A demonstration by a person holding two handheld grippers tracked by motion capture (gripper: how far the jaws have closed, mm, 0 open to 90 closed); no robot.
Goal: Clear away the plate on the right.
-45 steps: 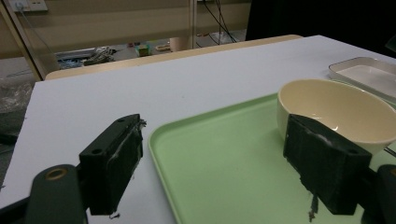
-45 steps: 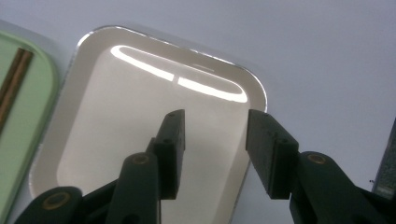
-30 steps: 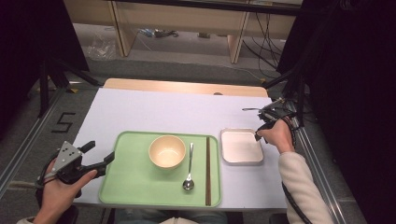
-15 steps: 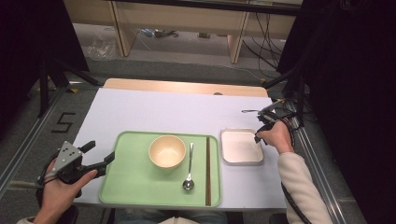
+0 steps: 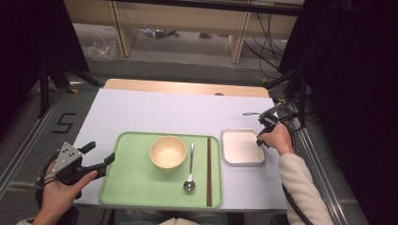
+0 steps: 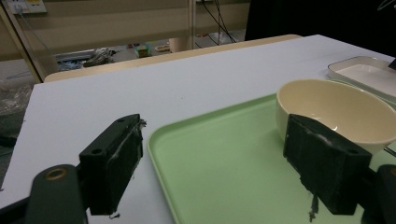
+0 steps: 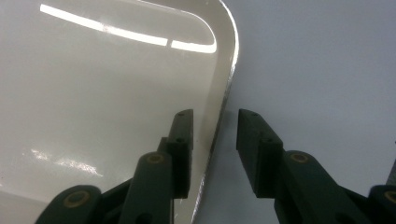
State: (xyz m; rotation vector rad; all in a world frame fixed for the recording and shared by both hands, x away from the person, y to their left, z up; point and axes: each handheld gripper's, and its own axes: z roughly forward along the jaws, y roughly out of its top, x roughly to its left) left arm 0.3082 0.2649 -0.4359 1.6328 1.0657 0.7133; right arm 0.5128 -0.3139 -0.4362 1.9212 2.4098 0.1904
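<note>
Your right tongs (image 7: 215,154) are closing astride the white dish's (image 7: 93,93) rim without yet clamping it, while your left tongs (image 6: 210,170) are hovering apart over the green tray (image 6: 224,177).

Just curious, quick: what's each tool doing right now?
Left tool: open, empty.
Right tool: open, closing astride the white dish rim, not yet gripping.

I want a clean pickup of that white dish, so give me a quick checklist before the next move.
1. Right gripper straddles the rim of the shallow white rectangular dish, its jaws just closing: ok.
2. Pads pressing the rim: not ok, a gap remains.
3. Dish empty: ok.
4. Left gripper open and holding nothing, at the pale green plastic tray: ok.
5. Grip secure enough to lift: cannot tell.
</note>
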